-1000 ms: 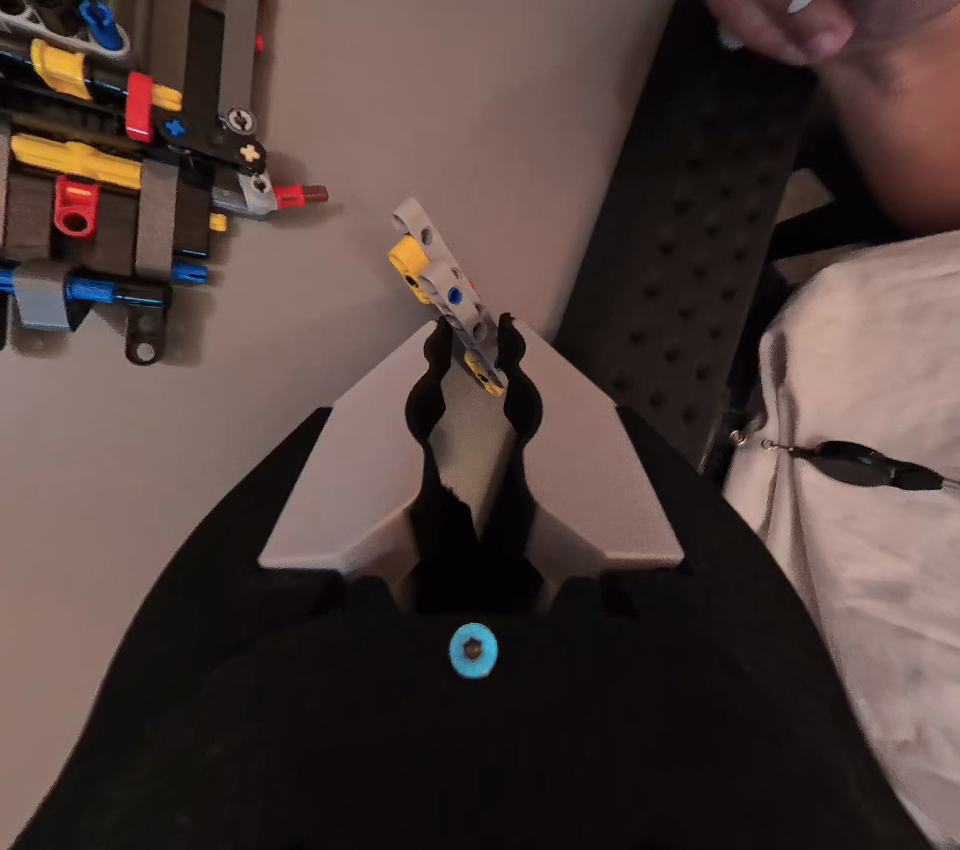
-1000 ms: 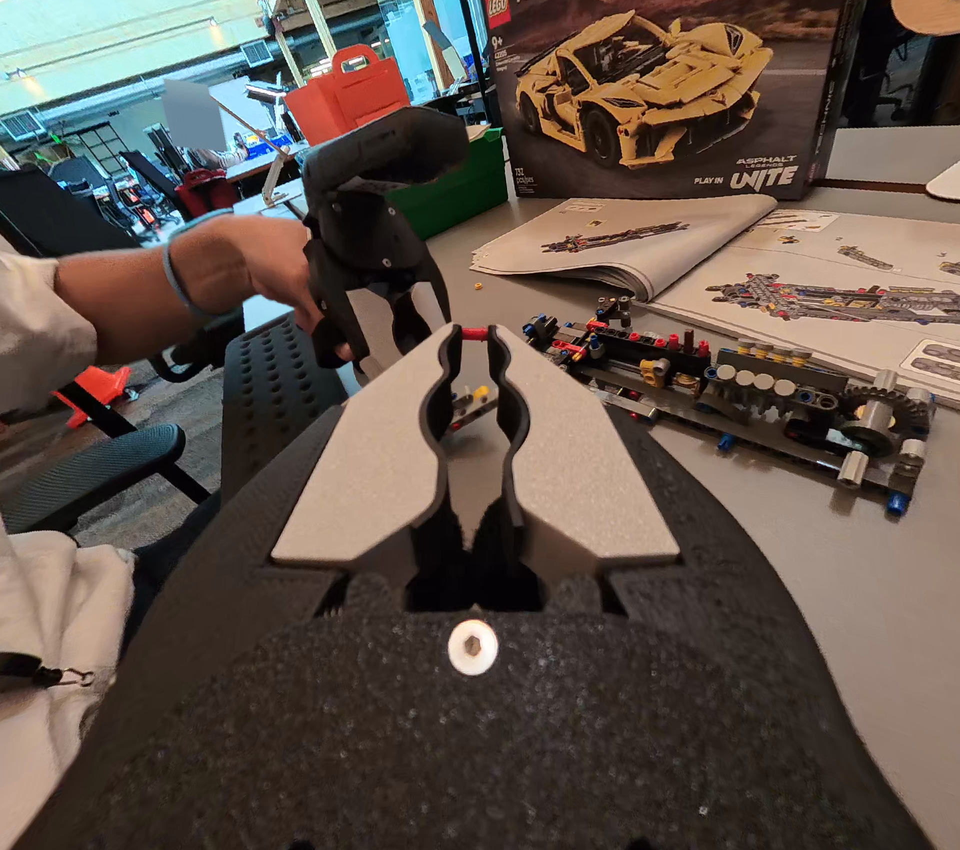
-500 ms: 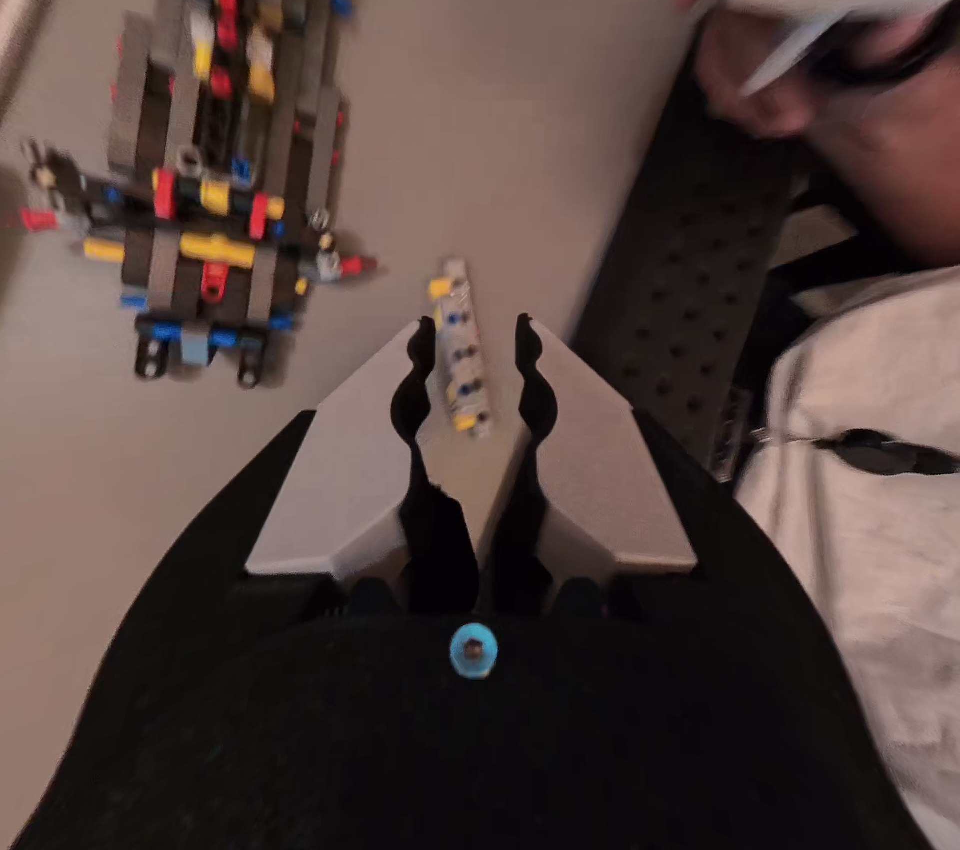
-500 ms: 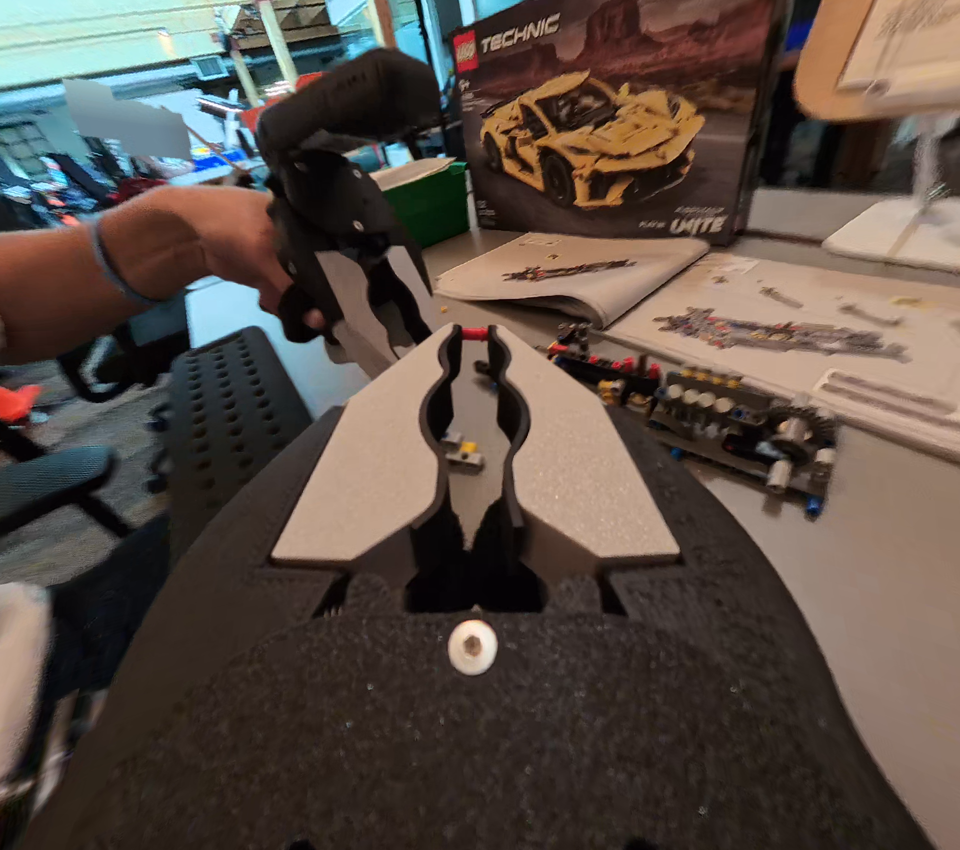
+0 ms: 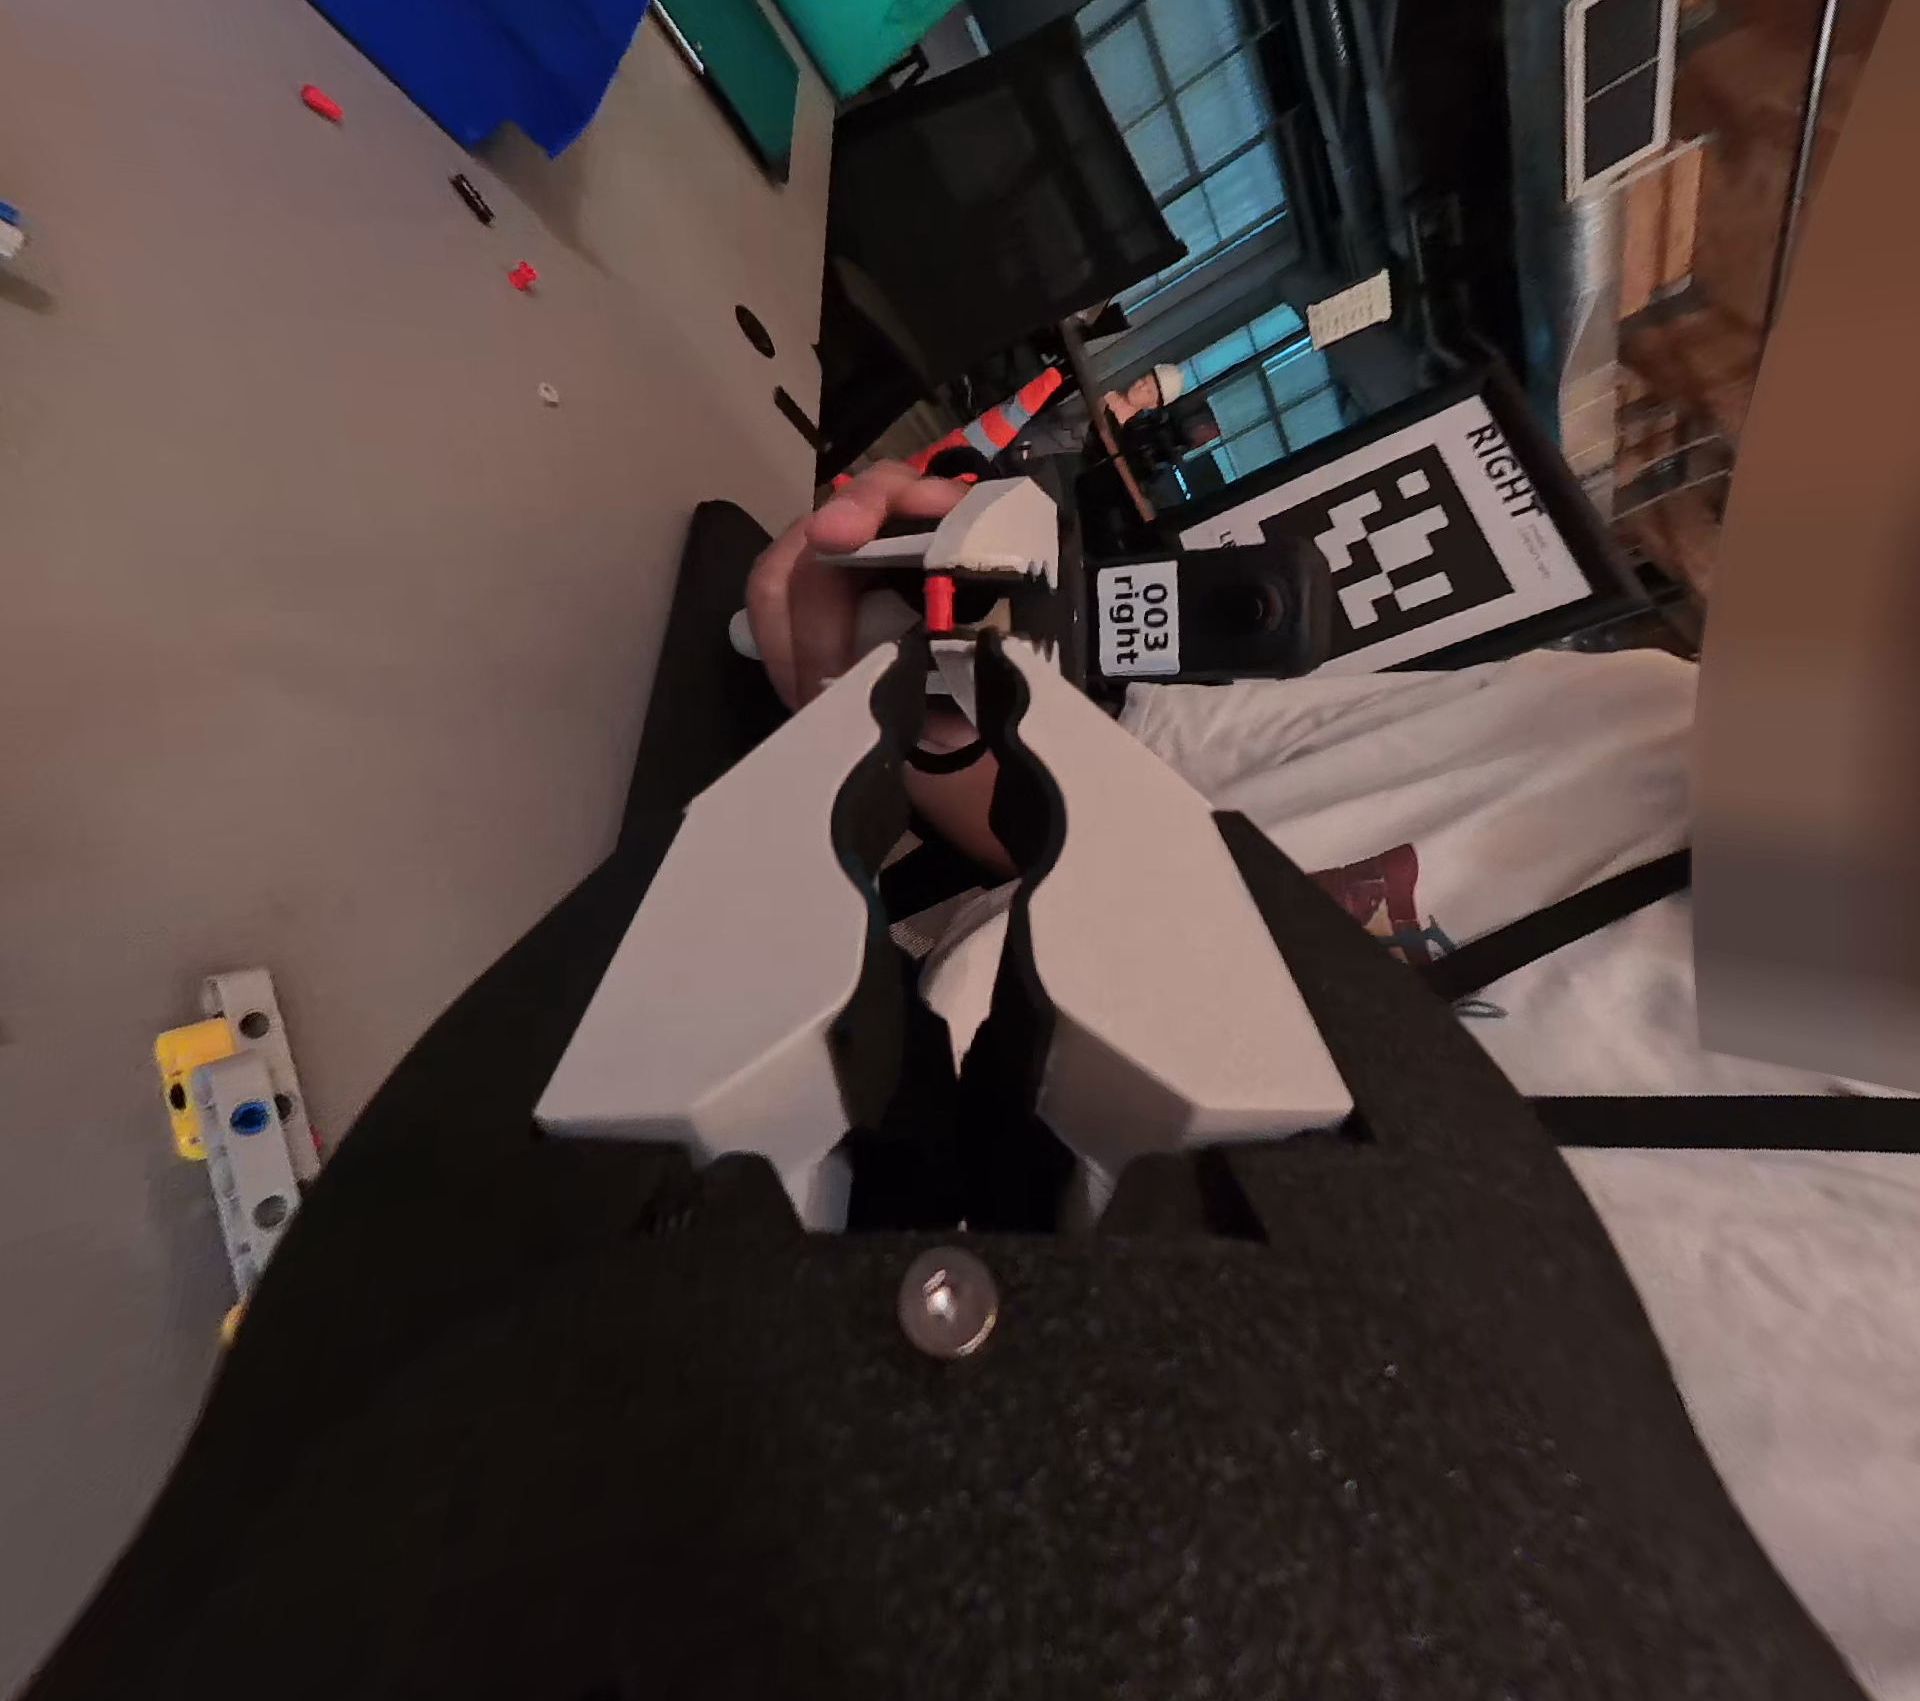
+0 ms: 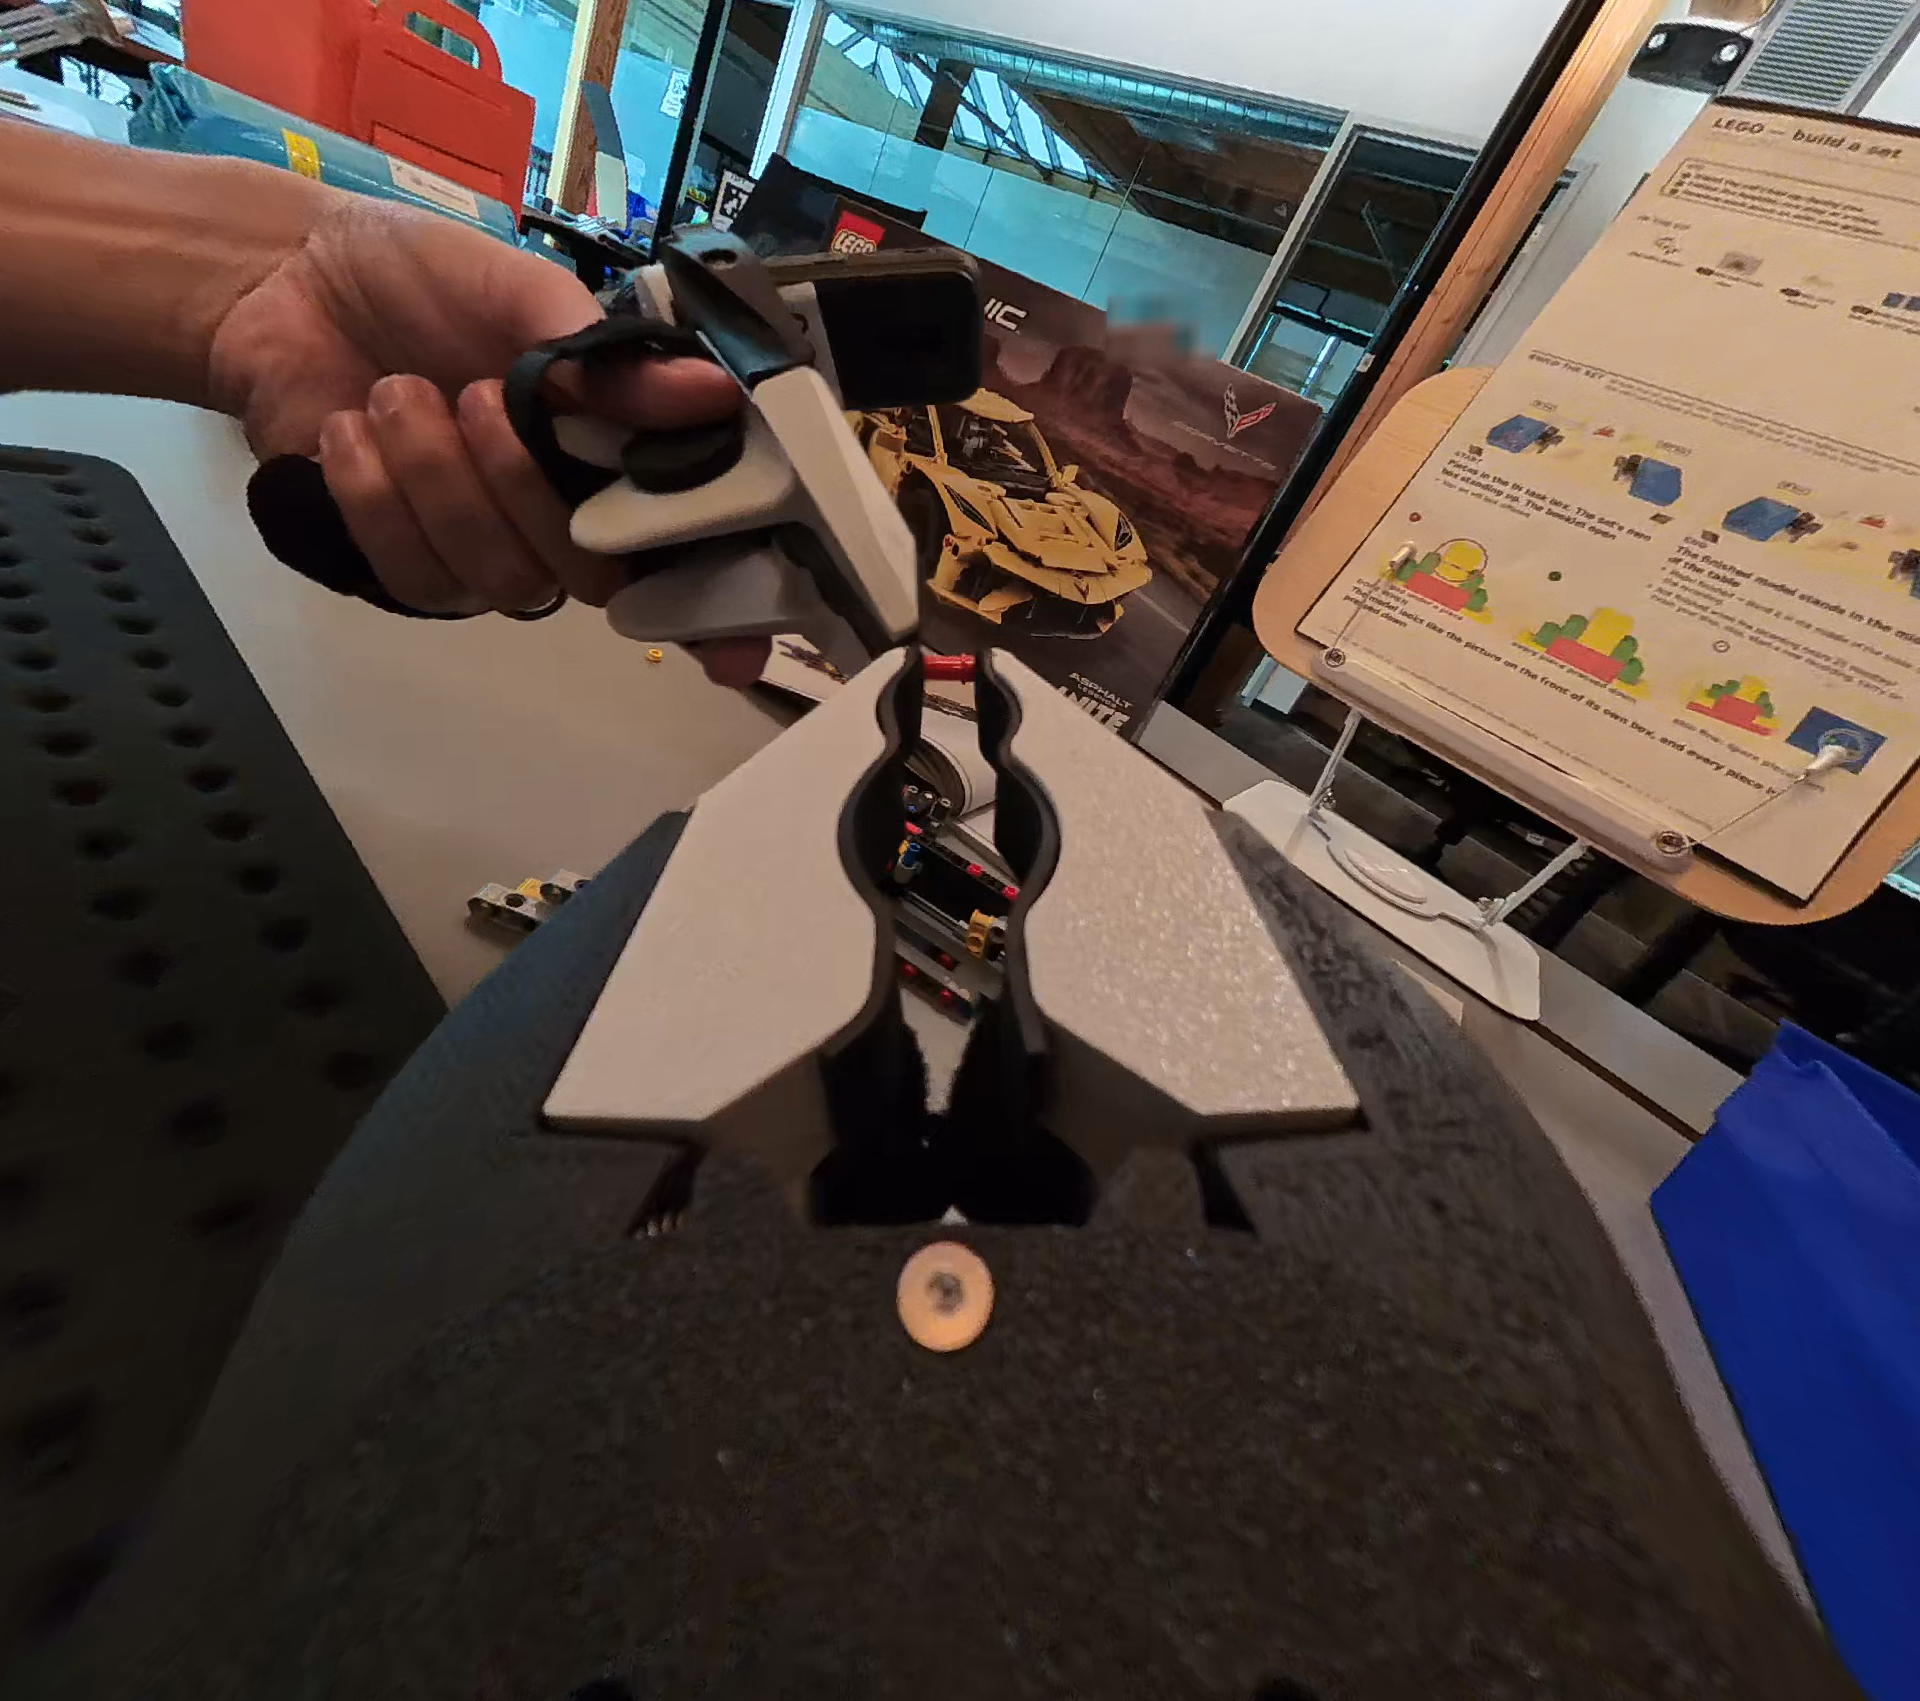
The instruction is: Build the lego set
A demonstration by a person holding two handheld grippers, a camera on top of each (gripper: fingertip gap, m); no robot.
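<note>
The right tool (image 6: 948, 666) pinches a red pin (image 6: 948, 665); only the left view shows the left tool (image 5: 951, 643) slightly spread.

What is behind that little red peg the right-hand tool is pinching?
Right behind the red peg, the left gripper points down, its fingertips almost meeting it. Farther back stands the set's box showing a yellow car. The right gripper hides the peg's ends.

Right hand-held gripper (image 6: 948, 683) pinched shut at tips; left hand-held gripper (image 5: 951, 649) nearly closed, tip-to-tip with it.
</note>
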